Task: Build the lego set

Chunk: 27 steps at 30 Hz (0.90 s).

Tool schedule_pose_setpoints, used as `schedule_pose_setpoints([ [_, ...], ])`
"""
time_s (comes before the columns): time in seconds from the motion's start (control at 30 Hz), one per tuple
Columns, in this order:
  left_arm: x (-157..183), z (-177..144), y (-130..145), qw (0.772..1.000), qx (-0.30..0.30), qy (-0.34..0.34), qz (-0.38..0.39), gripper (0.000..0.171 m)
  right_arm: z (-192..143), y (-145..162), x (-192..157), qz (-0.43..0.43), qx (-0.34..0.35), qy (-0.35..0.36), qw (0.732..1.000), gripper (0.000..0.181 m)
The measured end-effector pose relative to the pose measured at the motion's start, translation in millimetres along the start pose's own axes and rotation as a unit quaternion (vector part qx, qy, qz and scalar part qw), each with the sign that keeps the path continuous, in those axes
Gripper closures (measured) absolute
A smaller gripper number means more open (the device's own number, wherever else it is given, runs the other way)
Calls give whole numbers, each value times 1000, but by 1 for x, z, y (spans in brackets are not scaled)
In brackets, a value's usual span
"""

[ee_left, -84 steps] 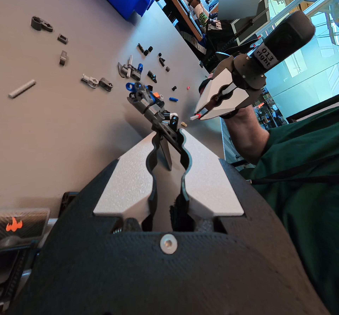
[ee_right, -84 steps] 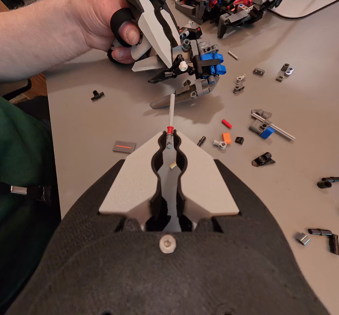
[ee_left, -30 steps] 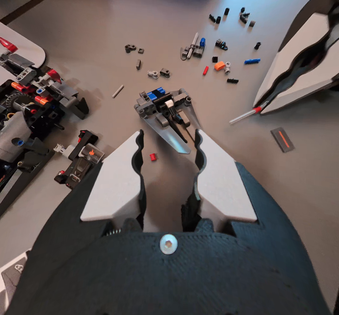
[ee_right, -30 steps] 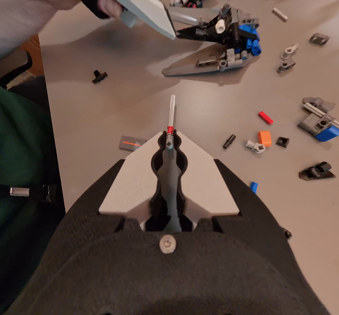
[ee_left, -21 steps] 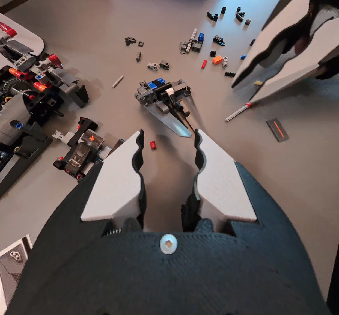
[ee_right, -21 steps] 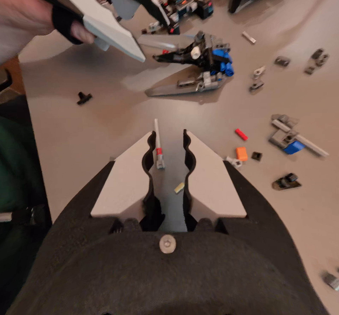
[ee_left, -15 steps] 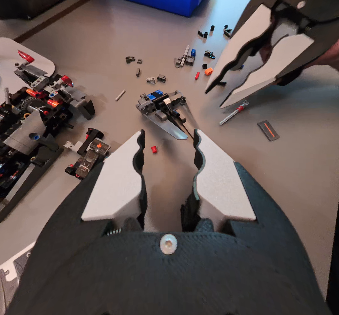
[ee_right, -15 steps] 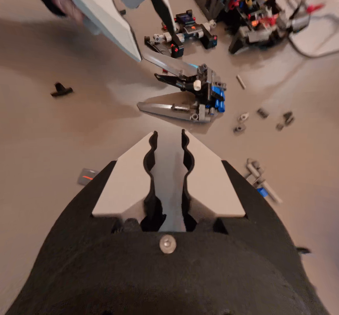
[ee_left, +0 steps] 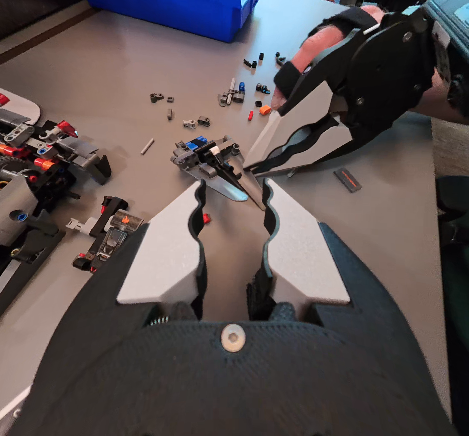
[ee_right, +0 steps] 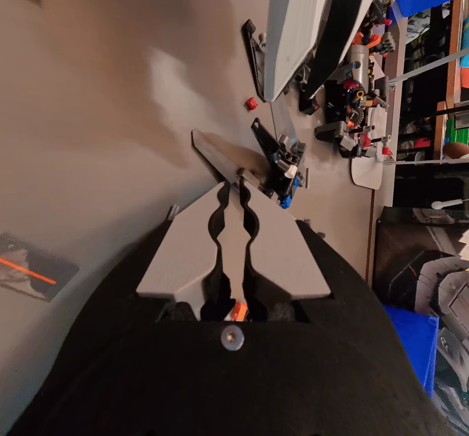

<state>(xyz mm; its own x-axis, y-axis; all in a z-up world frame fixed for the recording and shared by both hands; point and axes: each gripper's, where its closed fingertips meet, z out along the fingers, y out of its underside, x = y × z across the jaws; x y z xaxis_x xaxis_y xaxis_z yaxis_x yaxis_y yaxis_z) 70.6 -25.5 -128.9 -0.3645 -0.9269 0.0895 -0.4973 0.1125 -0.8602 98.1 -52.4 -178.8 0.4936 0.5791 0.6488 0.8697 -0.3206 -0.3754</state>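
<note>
While the left gripper [ee_left: 232, 192] hovers wide apart and empty, the winged lego assembly [ee_left: 210, 162] lies on the grey table [ee_left: 101, 68] at its twelve o'clock; the right gripper [ee_right: 234, 182], narrowly parted, closes around its grey wing edge from three o'clock.

Close opposed wrist views; shared wing assembly [ee_left: 210, 167]

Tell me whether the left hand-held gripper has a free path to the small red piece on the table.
Probably yes: the left hand-held gripper is open and empty, and the small red piece lies on bare table beside its left fingertip, nothing over it.
</note>
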Motion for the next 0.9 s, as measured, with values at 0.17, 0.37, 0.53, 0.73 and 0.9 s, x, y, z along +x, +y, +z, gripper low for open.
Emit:
schedule_pose_setpoints([
  [0.17, -1, 3, 4, 1000, -6, 7, 18, 130, 3, 0, 2, 8, 13, -4, 1000, 179],
  [0.37, -1, 3, -3, 999, 4, 17, 39, 136, 1, -6, 6, 44, 45, -10, 998, 181],
  [0.53, 0, 5, -3, 999, 4, 18, 51, 137, -2, -9, 5, 79, 67, -29, 994, 181],
  [0.73, 9, 10, 6, 997, -28, 33, 63, 139, -9, -13, 1, 112, 87, -47, 989, 181],
  [0.9, 14, 12, 11, 997, -30, 40, 53, 138, -19, -17, -1, 164, 111, -55, 979, 181],
])
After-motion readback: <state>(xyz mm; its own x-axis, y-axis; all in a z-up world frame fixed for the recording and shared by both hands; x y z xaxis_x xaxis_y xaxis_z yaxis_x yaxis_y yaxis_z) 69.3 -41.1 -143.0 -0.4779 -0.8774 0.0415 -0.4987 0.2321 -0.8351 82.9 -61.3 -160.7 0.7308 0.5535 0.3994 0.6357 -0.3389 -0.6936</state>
